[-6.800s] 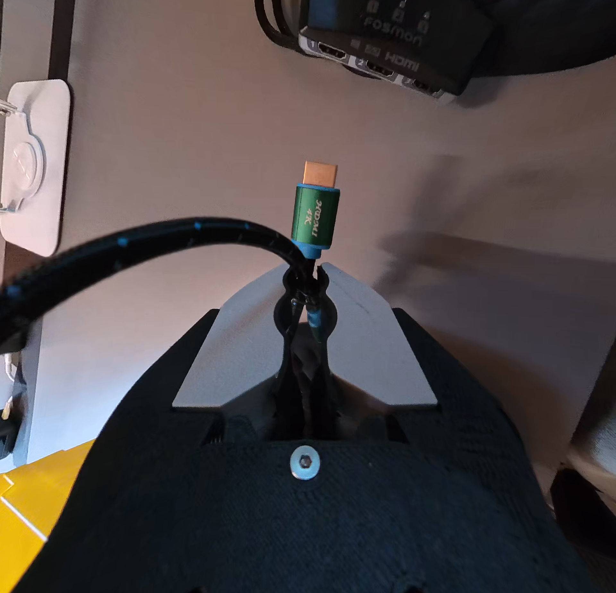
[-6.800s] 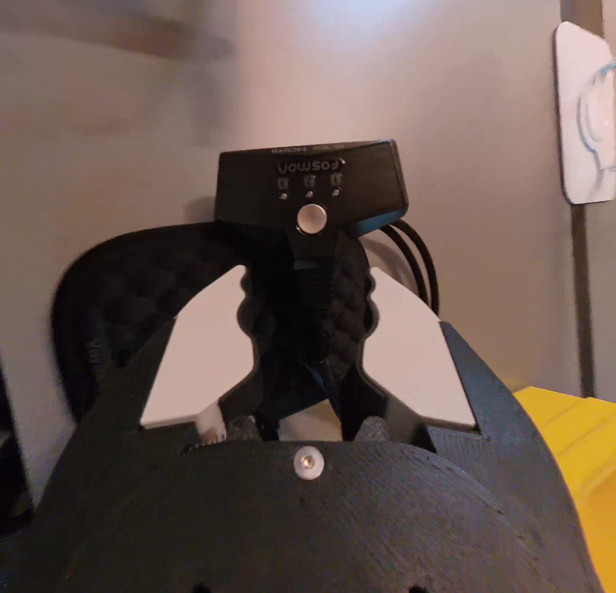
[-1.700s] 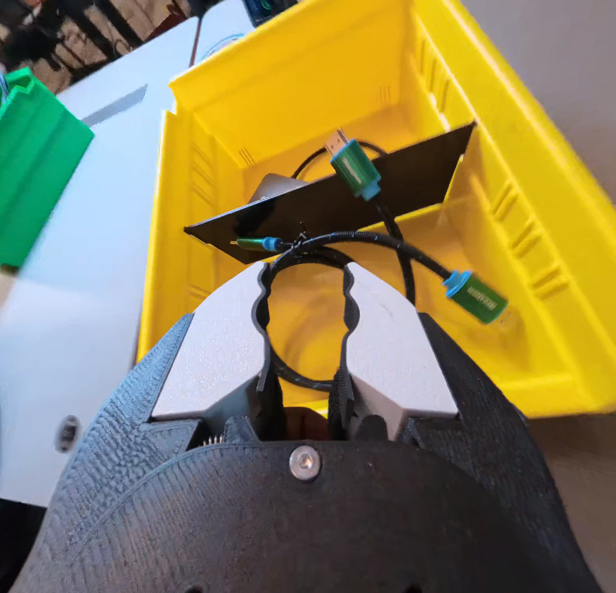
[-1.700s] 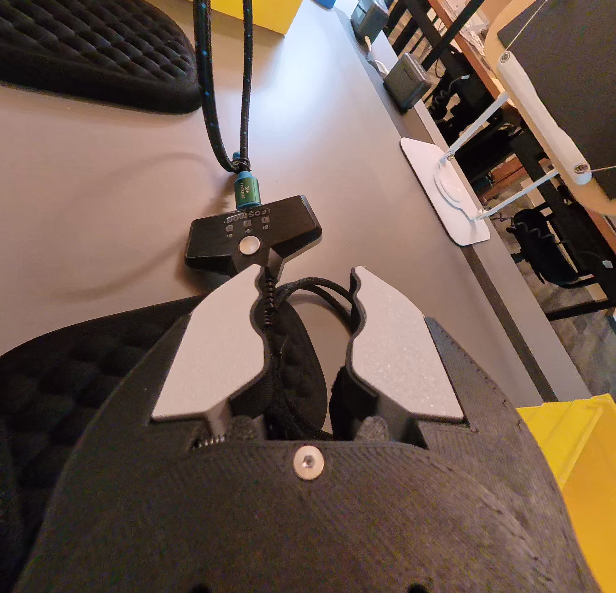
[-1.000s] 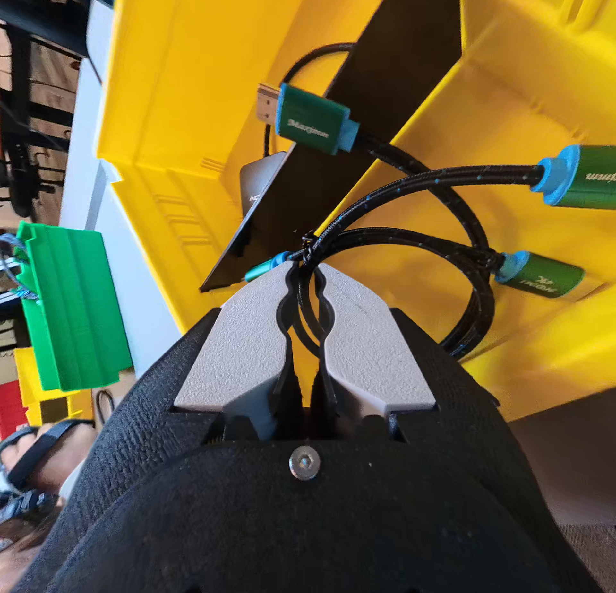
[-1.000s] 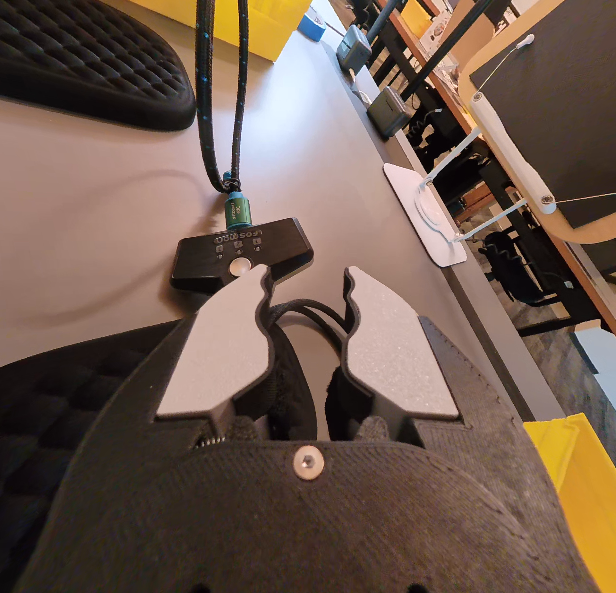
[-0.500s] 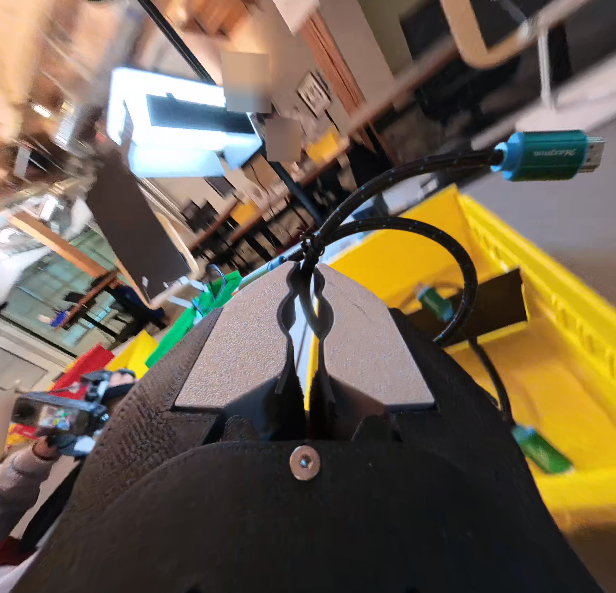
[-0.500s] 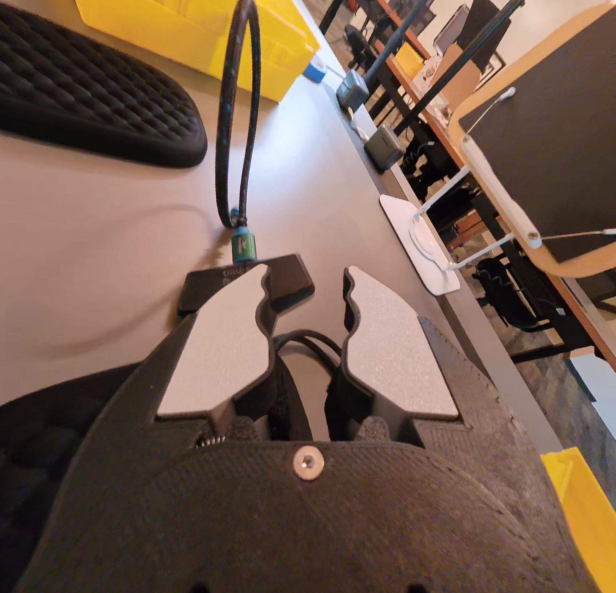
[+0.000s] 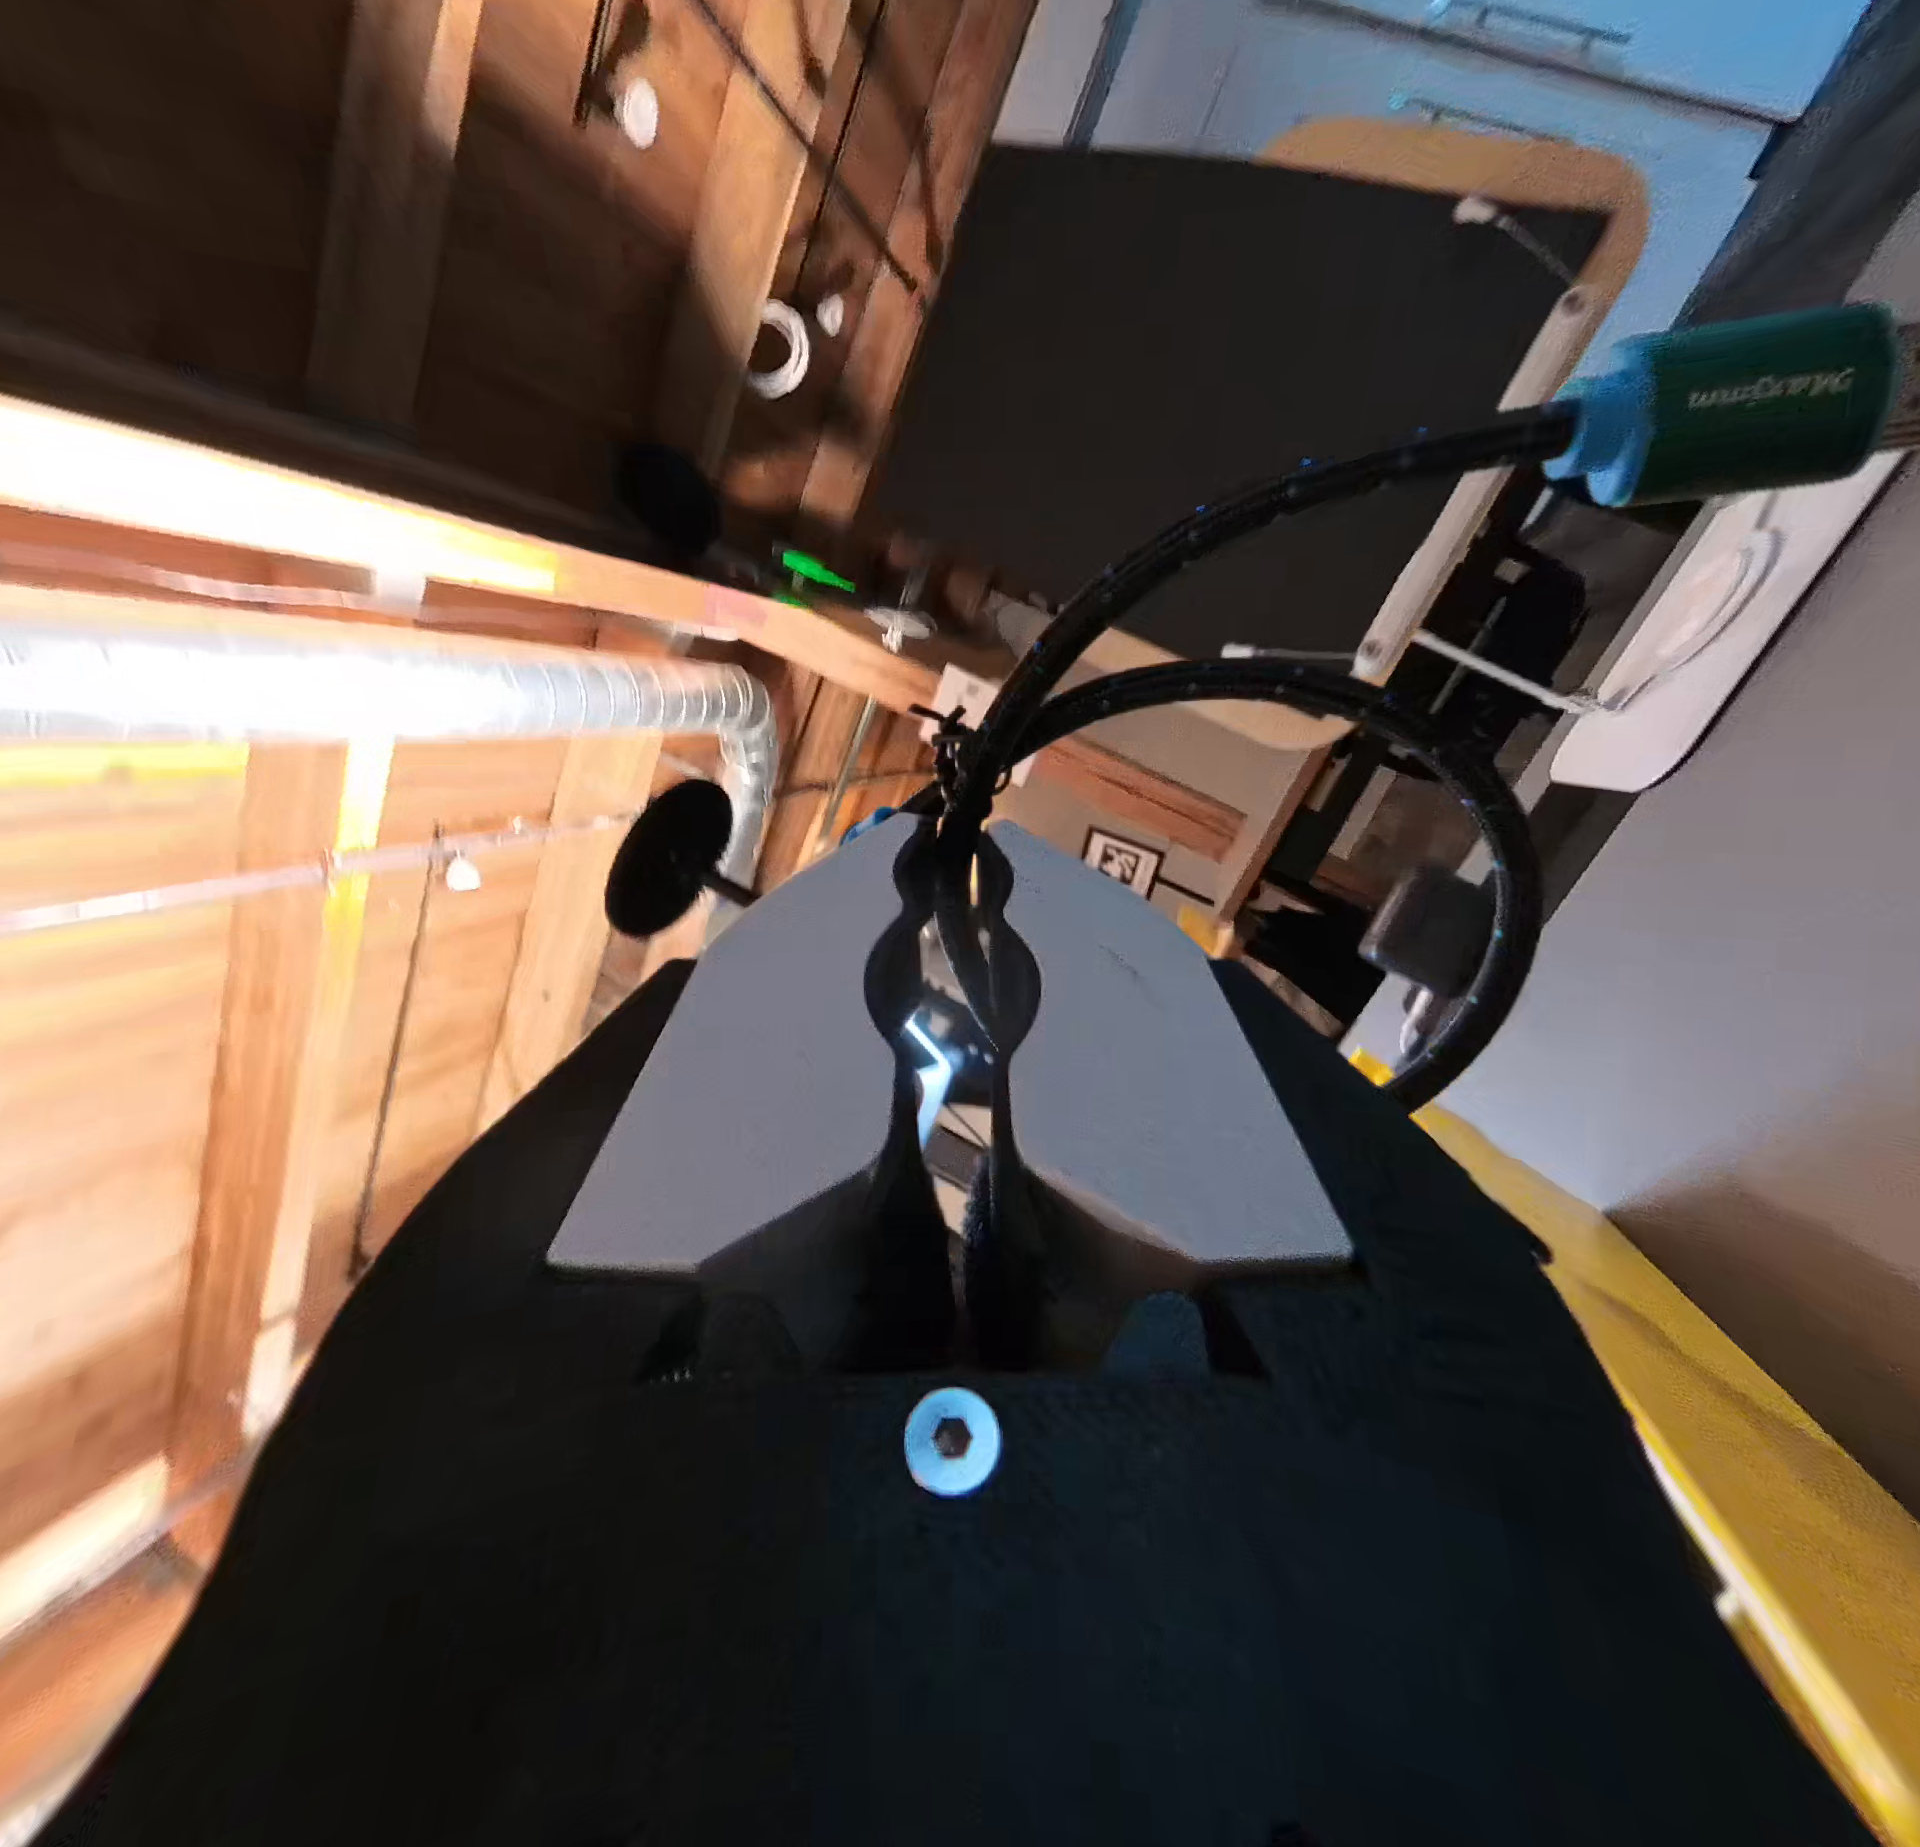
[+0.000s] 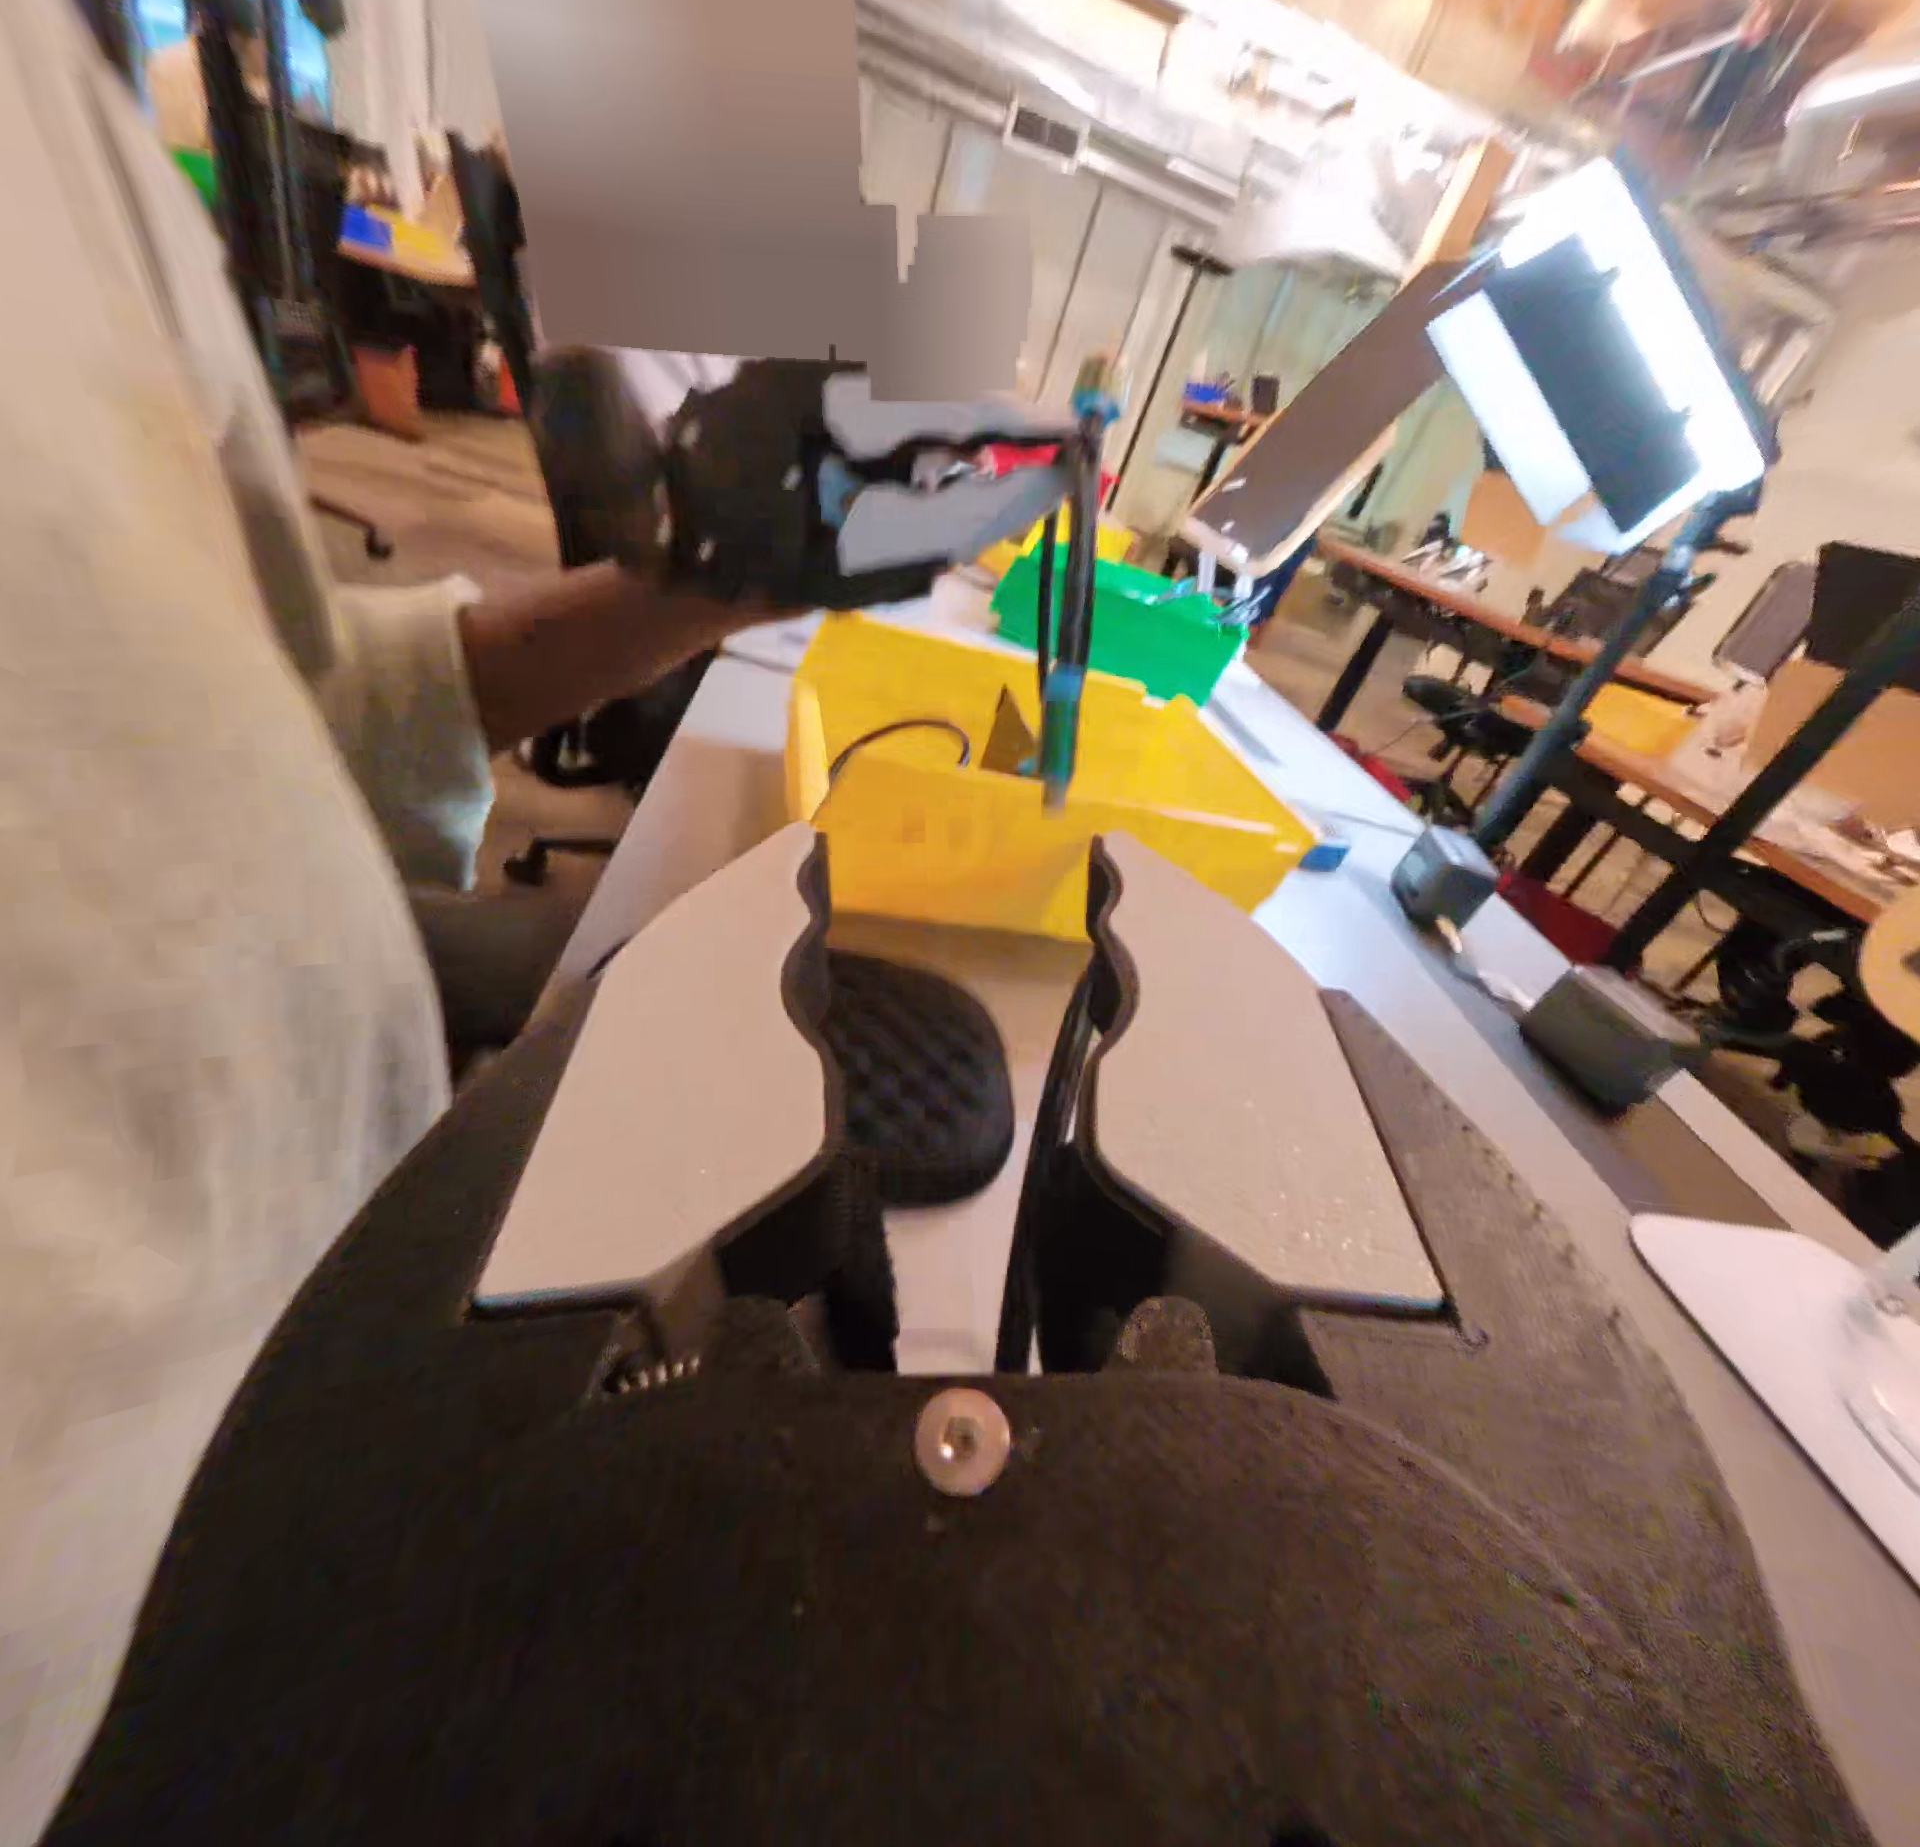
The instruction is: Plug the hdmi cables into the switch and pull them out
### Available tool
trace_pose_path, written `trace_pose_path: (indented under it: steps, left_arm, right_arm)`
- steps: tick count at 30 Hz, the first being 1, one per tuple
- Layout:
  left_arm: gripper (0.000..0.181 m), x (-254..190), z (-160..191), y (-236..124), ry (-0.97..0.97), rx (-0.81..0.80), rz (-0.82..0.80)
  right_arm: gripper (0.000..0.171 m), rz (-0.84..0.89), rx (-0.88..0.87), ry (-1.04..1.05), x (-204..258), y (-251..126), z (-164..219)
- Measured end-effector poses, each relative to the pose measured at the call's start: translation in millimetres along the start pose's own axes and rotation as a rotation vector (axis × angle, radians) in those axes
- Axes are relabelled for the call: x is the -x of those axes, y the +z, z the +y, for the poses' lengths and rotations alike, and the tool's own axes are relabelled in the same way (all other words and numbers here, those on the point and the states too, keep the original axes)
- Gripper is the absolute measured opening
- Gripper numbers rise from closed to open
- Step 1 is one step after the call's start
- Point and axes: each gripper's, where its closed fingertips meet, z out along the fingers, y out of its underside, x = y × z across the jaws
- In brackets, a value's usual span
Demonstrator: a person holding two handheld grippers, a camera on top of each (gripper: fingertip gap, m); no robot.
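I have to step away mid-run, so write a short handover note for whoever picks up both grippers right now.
Left gripper: shut on the black braided HDMI cable, lifted above the yellow plastic bin; one green metal plug juts out to the side in the left wrist view.
Right gripper: open, holding nothing, over the black textured pad on the grey table.
The switch is in neither view, so whether anything is plugged in cannot be told.
Left: find the switch, plug the cable in, then pull it out.
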Motion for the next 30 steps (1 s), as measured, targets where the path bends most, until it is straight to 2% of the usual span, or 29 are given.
trace_pose_path:
  steps: [5, 8, 16, 21, 27, 30]
  left_arm:
    - [0.006, -21.8, -45.8, 4.0, 0.235, -0.099, 0.024]
    - [0.006, -34.4, -61.9, 3.1, 0.346, -0.139, 0.05]
    - [0.007, -68.9, -96.4, -0.7, 0.555, -0.29, 0.124]
    - [0.006, -90.7, -104.2, 2.5, 0.677, -0.346, 0.148]
    - [0.006, -100.8, -113.9, 2.0, 0.713, -0.394, 0.153]
    - [0.008, -96.6, -109.3, 6.8, 0.57, -0.338, 0.194]
  right_arm:
    - [0.048, 0.111, -0.052, -0.051, -26.7, 48.4, -30.1]
    - [0.047, 0.089, -0.06, 0.047, -31.6, 65.2, -36.6]
    - [0.039, 0.134, -0.075, 0.205, -46.4, 63.5, -30.9]
    - [0.04, 0.131, -0.041, 0.271, -46.4, 66.6, -22.4]
    - [0.022, 0.11, 0.064, 0.238, -42.6, 73.9, -10.1]
    - [0.022, 0.127, 0.045, 0.152, -44.8, 72.1, -14.9]
